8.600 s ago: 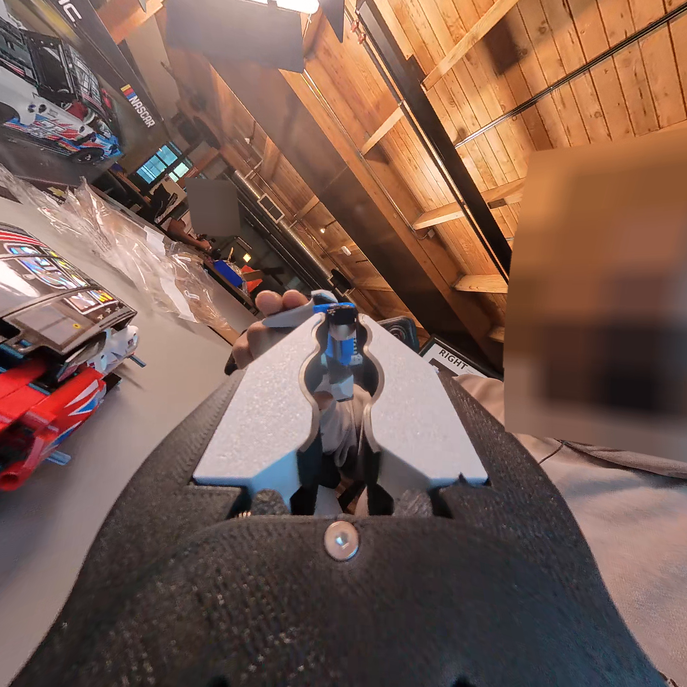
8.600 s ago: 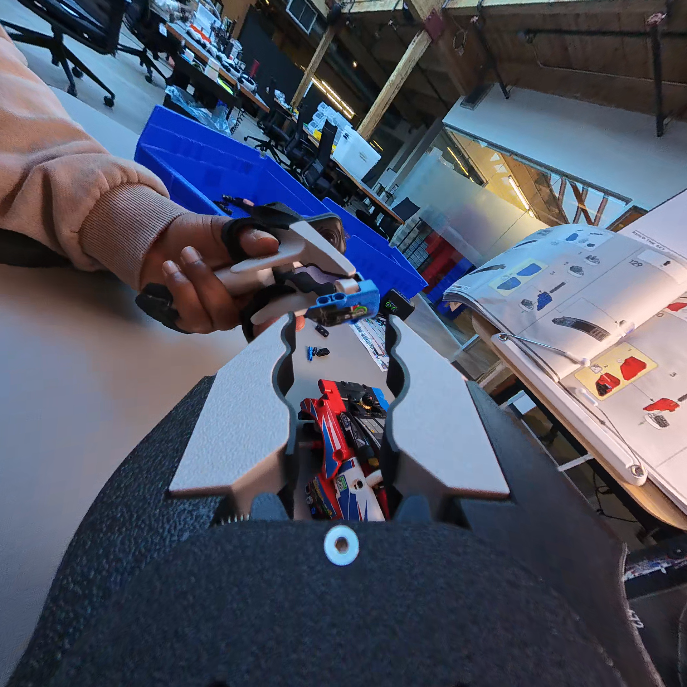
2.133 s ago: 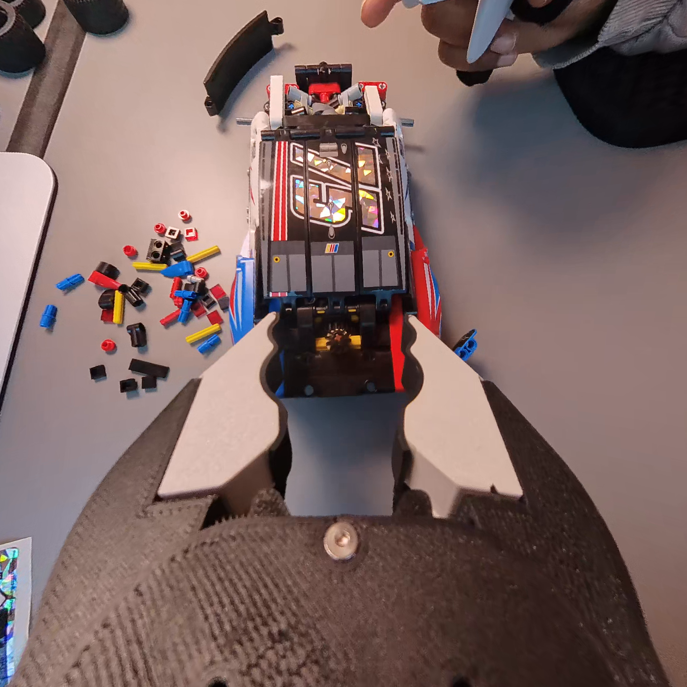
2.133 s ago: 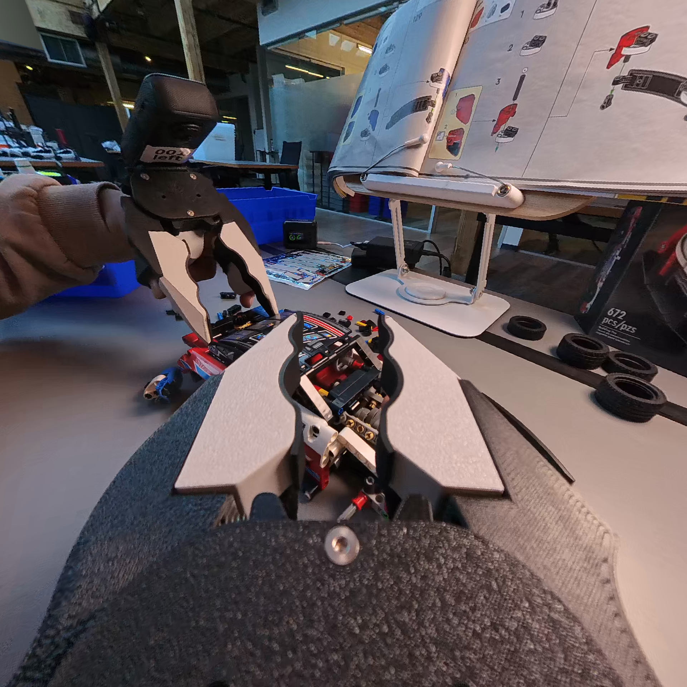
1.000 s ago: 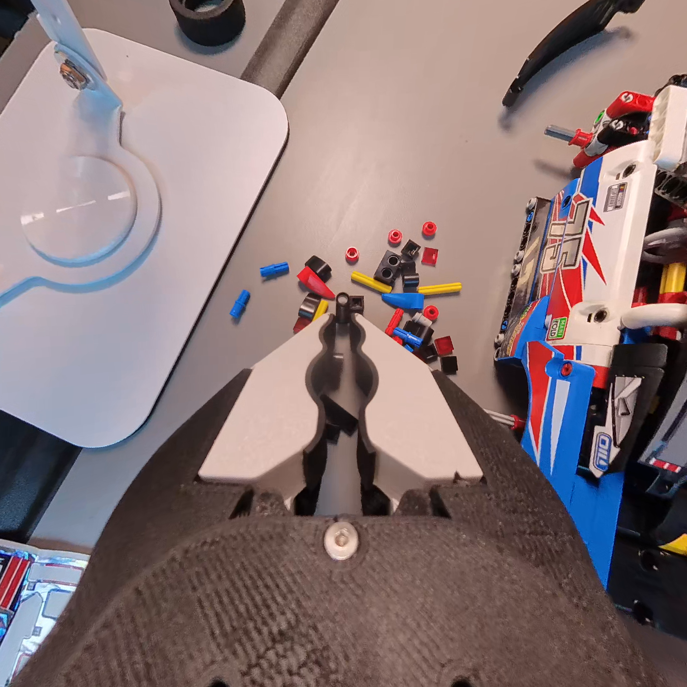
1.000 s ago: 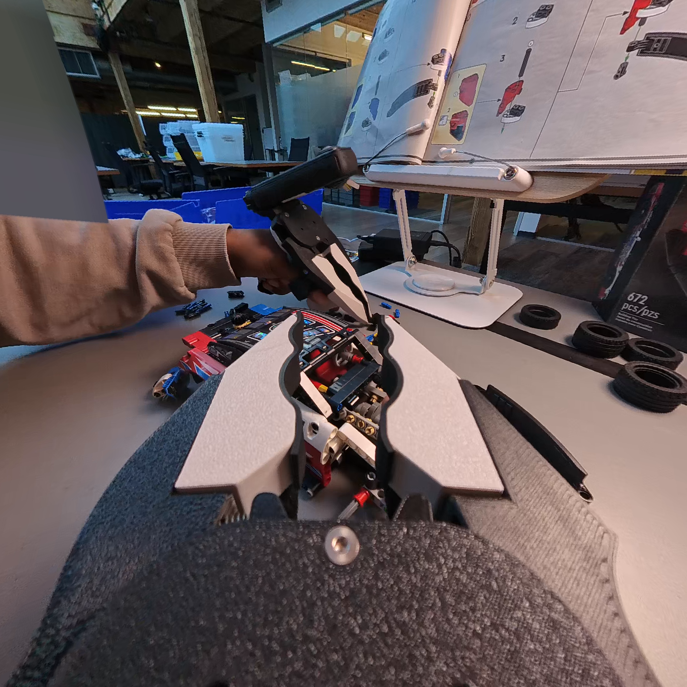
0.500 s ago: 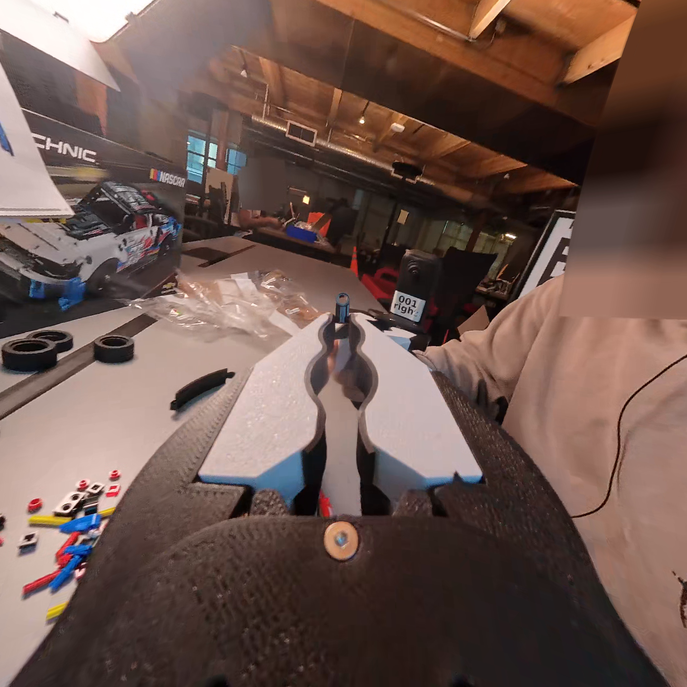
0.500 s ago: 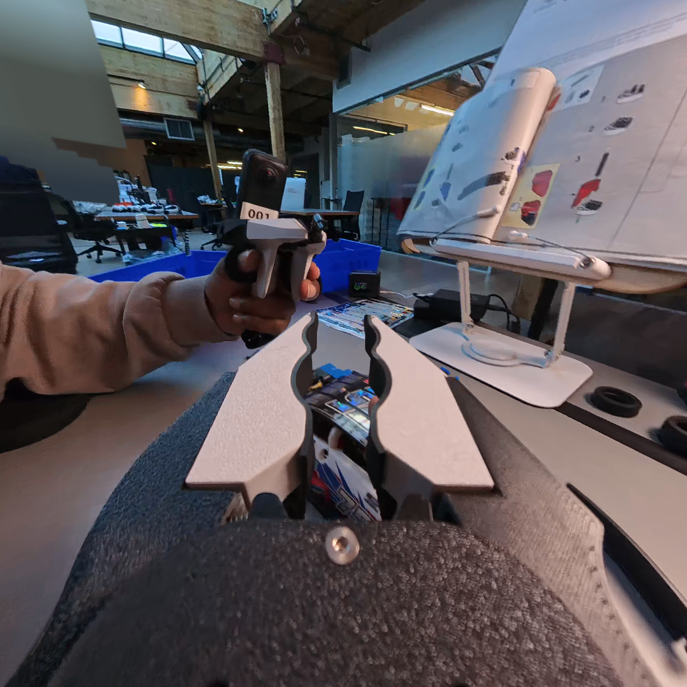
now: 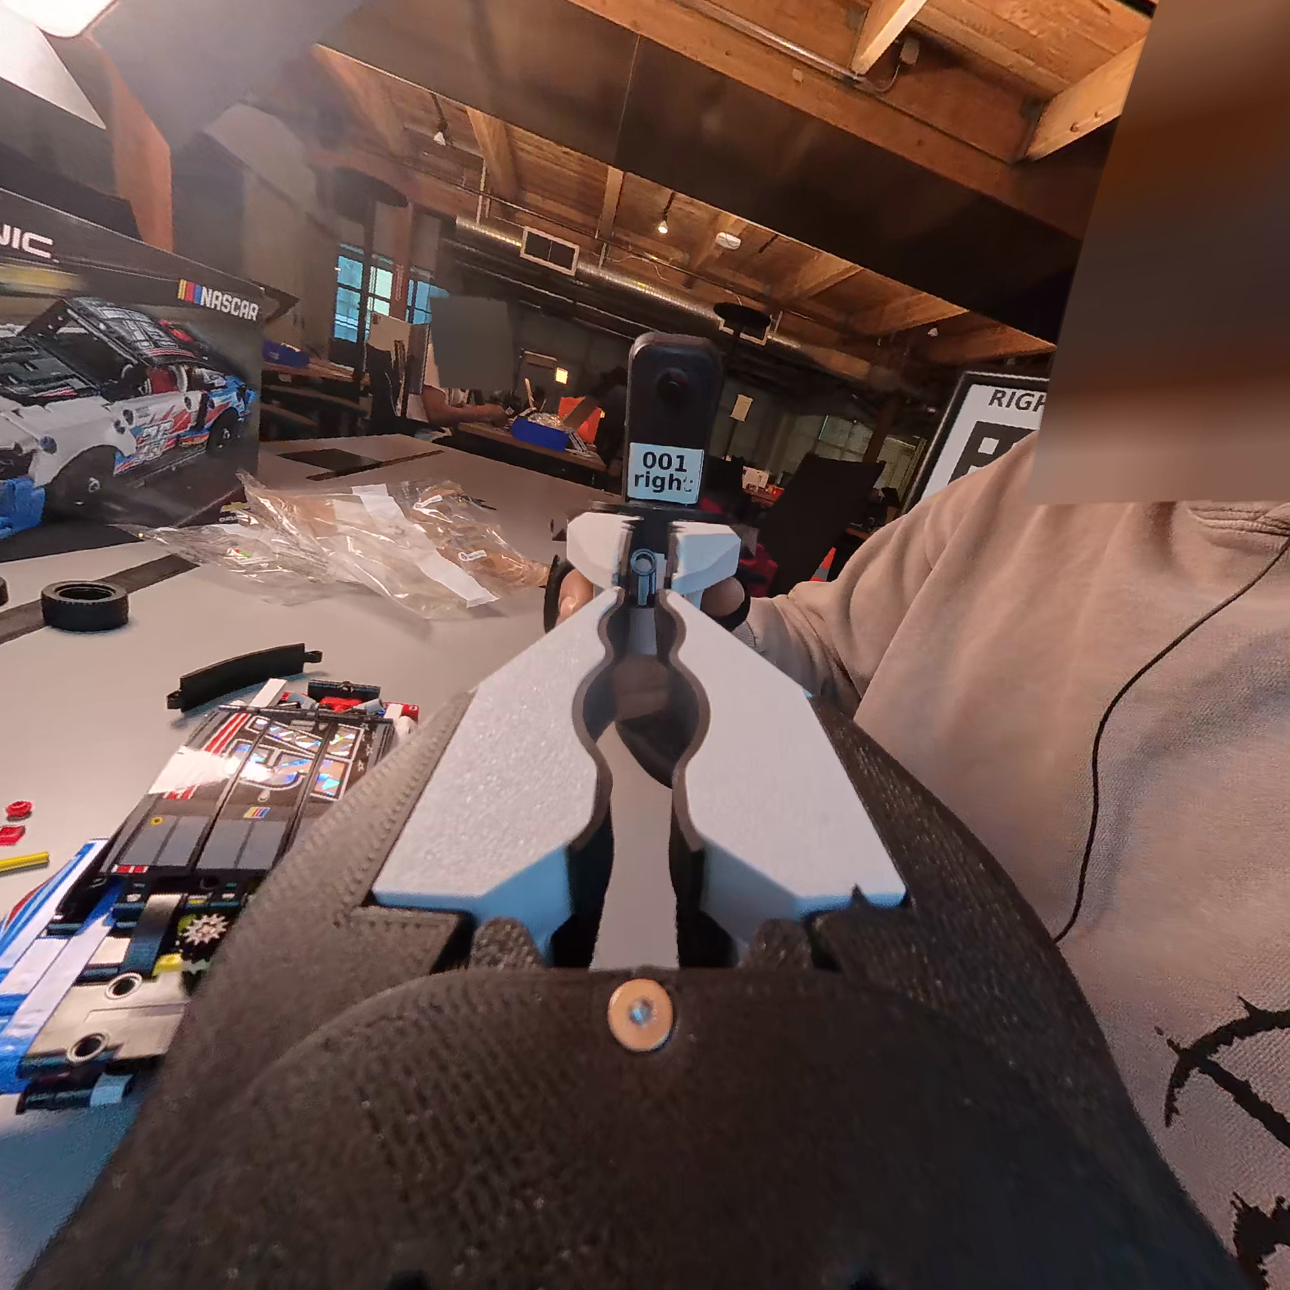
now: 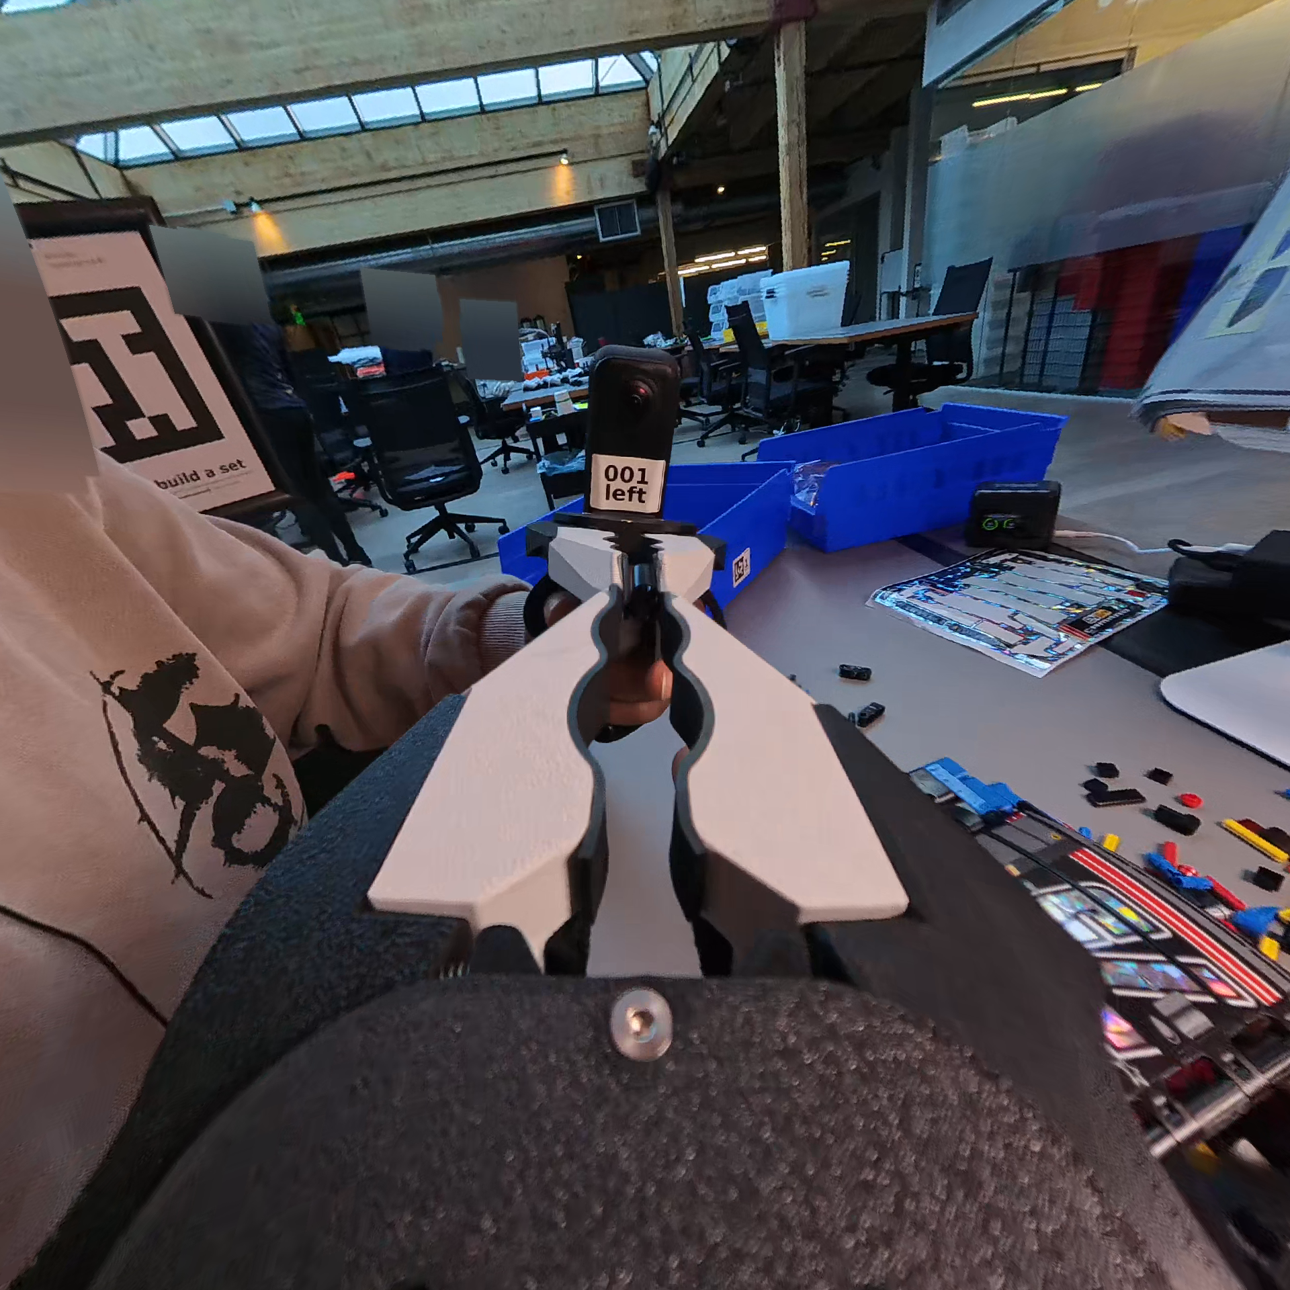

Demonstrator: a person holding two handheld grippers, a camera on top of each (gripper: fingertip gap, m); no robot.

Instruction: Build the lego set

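My left gripper [image 9: 642,593] is shut on a small black pin [image 9: 642,564] and holds it raised above the table. My right gripper [image 10: 639,600] faces it tip to tip, and its jaws stand narrowed around the pin's far end [image 10: 639,583]. Each gripper shows in the other's view: the right one in the left wrist view [image 9: 653,551], the left one in the right wrist view [image 10: 632,562]. The lego race car [image 9: 244,789] lies on the grey table below and to the left of my left gripper. It also shows low at the right of the right wrist view [image 10: 1131,928].
Loose small pieces [image 10: 1187,817] lie beside the car. A black curved part [image 9: 237,673], a tyre [image 9: 84,604], plastic bags [image 9: 349,544] and the set's box [image 9: 125,405] stand farther off. A sticker sheet [image 10: 1012,607], blue bins [image 10: 907,468] and a white stand base [image 10: 1235,698] are at the right. Less than 4 cm separates the two grippers' tips. The lego race car [image 9: 244,789] is about equally far from each gripper, around 15 cm. Seen from the right wrist view [image 10: 1048,879] as well.
The left gripper took a black pin from the loose pile and lifted it. Both grippers turned to face each other; the right gripper's jaws narrowed and its tips met the pin.
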